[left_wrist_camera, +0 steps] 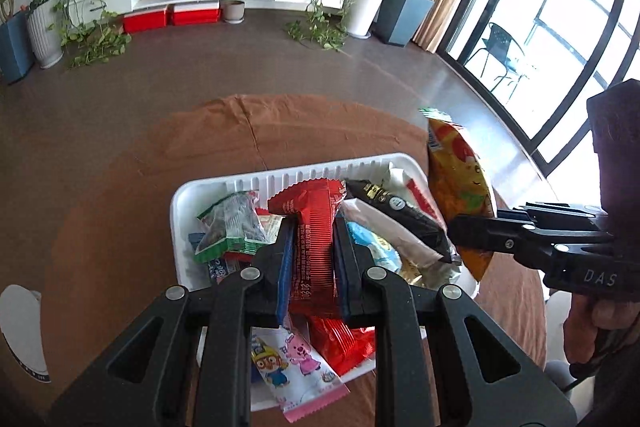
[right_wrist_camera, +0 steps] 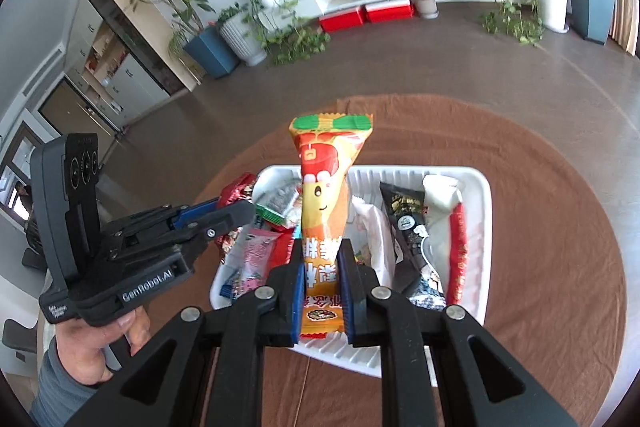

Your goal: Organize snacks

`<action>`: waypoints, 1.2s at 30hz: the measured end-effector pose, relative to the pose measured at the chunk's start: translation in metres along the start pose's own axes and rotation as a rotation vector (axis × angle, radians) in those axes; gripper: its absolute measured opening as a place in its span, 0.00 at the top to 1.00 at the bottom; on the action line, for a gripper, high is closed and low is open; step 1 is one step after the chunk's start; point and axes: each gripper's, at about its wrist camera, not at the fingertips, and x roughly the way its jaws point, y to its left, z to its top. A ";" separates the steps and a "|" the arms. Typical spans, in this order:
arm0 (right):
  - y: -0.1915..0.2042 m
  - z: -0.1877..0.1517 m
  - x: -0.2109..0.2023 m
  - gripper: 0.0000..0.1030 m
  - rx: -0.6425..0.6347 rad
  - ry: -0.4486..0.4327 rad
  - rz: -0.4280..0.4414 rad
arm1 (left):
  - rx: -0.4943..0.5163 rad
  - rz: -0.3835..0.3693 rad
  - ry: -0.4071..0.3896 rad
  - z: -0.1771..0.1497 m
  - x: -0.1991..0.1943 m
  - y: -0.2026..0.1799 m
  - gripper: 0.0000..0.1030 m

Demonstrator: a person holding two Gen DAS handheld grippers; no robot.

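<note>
In the left wrist view, the left gripper (left_wrist_camera: 314,247) is clamped on a red packet (left_wrist_camera: 314,223) at frame centre, held above the white tray (left_wrist_camera: 188,195) of snacks. In the right wrist view, the right gripper (right_wrist_camera: 322,263) pinches an upright orange packet (right_wrist_camera: 326,195) near its bottom end, over the tray's near left part.

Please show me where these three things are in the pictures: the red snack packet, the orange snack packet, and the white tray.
red snack packet (left_wrist_camera: 314,247), left wrist view, on its ribbed middle between the fingers.
orange snack packet (right_wrist_camera: 322,203), right wrist view, on the printed cartoon face.
white tray (right_wrist_camera: 478,223), right wrist view, on its right rim.
</note>
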 end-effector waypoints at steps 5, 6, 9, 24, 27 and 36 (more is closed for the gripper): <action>-0.006 0.002 0.030 0.84 0.015 0.065 -0.043 | -0.015 -0.005 0.033 0.005 0.036 0.009 0.84; -0.008 0.003 0.036 0.84 0.017 0.081 -0.056 | -0.013 -0.002 0.040 0.006 0.042 0.009 0.84; -0.010 0.003 0.047 0.84 0.017 0.112 -0.075 | -0.007 0.006 0.061 0.007 0.061 0.012 0.83; -0.012 0.005 0.061 0.82 0.013 0.141 -0.109 | -0.026 0.043 0.065 0.009 0.100 0.024 0.54; -0.012 0.005 0.060 0.80 0.012 0.141 -0.115 | -0.030 0.053 0.056 0.011 0.096 0.025 0.49; -0.010 0.001 0.050 0.60 0.014 0.118 -0.121 | -0.033 0.076 0.017 0.007 0.072 0.023 0.27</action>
